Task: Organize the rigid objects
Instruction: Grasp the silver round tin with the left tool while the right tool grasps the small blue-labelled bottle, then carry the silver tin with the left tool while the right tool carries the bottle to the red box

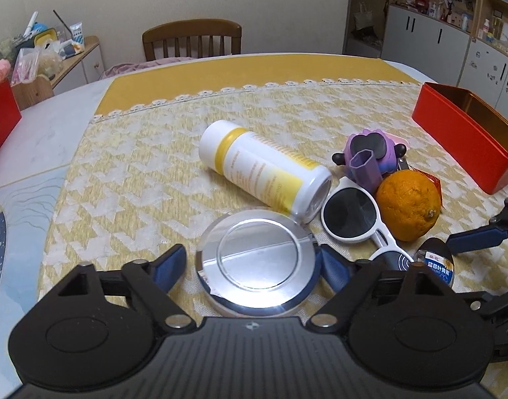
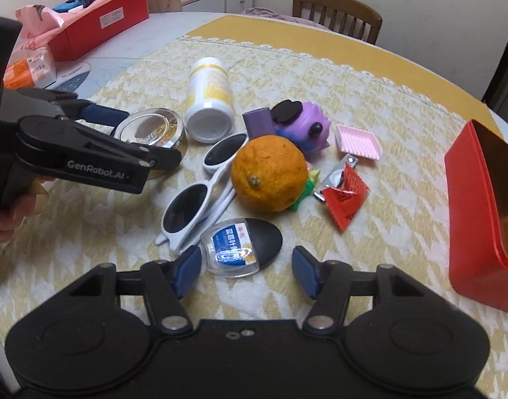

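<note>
A round silver tin [image 1: 257, 259] lies between the open fingers of my left gripper [image 1: 254, 266]; it also shows in the right wrist view [image 2: 151, 128]. The fingers stand beside its rim; I cannot tell if they touch. My right gripper [image 2: 247, 272] is open just in front of a black oval case with a blue label [image 2: 240, 246], not holding it. A white and yellow bottle [image 1: 263, 169] lies on its side. White sunglasses [image 2: 200, 196], an orange [image 2: 268, 173] and a purple toy [image 2: 300, 123] lie clustered in the middle.
An open red box [image 2: 479, 219] stands at the right on the yellow patterned tablecloth [image 1: 137, 173]. A pink tray [image 2: 358, 141], a red packet [image 2: 347, 199] and a metal clip lie near it. Another red box [image 2: 97, 26] and a chair [image 1: 190, 38] stand at the far side.
</note>
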Demonstrator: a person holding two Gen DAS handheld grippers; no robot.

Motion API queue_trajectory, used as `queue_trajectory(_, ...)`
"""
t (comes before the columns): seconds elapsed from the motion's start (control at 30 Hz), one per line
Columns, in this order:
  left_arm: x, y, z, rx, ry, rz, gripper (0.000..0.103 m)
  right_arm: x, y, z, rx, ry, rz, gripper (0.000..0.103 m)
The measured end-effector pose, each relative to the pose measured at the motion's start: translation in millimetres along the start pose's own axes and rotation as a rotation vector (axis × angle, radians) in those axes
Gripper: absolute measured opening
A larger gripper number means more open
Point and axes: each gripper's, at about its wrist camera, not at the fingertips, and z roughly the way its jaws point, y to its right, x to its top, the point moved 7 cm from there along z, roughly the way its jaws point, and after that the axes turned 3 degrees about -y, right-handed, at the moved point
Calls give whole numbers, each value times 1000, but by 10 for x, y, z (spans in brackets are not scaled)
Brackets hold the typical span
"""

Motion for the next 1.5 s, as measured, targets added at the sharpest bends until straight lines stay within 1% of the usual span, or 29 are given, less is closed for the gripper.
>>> queue_trajectory(0.03,0,7,2,1,2,6,83,4,-2,4,0,2,-2,59)
queue_trajectory(0.1,-5,22,1,-7,4,15,77,15,-5,8,0,4,0,58)
queue_trajectory(0.17,-9,33,-1,-5,3,23,77,32,-14,8,7,8,-8,53)
queue_trajectory(0.27,-7,44,-7,2,1,31,77,41,-27,3,0,12,-21,53)
queue_trajectory(0.43,-33,28,-56,3,-6,28,77,13,5,-100,-9,27,0,53)
queue_trajectory(0.6,-18,-7,-198,-10,-10,-12,77,-24,95,-305,-16,56,42,53)
queue_trajectory(0.77,57,-5,-433,-22,11,-31,77,-17,267,-569,-28,94,85,53)
queue_trajectory(0.97,226,100,-680,-17,40,-21,77,-10,547,-835,-55,128,115,53)
queue_trajectory(1.03,292,162,-734,-9,43,-10,77,3,656,-915,-64,141,121,53)
queue_trajectory(1.1,367,234,-799,-17,54,-7,77,19,769,-989,-72,153,125,53)
queue_trajectory(1.23,559,470,-901,-23,85,31,77,48,1058,-1132,-87,180,133,53)
queue_trajectory(1.4,827,898,-868,-74,91,42,77,41,1463,-1223,-110,193,126,53)
queue_trajectory(1.5,983,1192,-788,-91,89,42,77,9,1695,-1224,-125,186,115,53)
